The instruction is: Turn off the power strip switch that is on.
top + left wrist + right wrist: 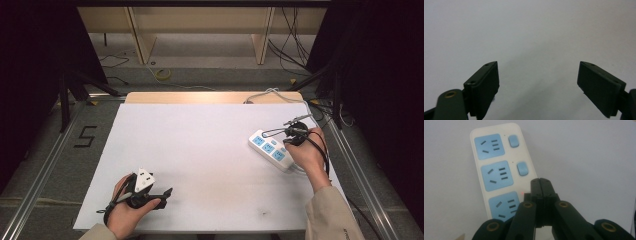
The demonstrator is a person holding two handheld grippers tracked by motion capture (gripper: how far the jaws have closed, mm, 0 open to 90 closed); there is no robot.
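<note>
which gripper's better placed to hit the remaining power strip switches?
Right. The right gripper is shut and poised directly over the power strip, by its blue switches. The left gripper is open at the table's opposite near corner.

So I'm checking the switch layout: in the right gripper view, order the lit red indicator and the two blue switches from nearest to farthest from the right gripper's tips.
1. Red indicator light, just left of the right gripper tips.
2. Middle blue switch, above the tips.
3. Far blue switch, at the strip's far end.
</note>
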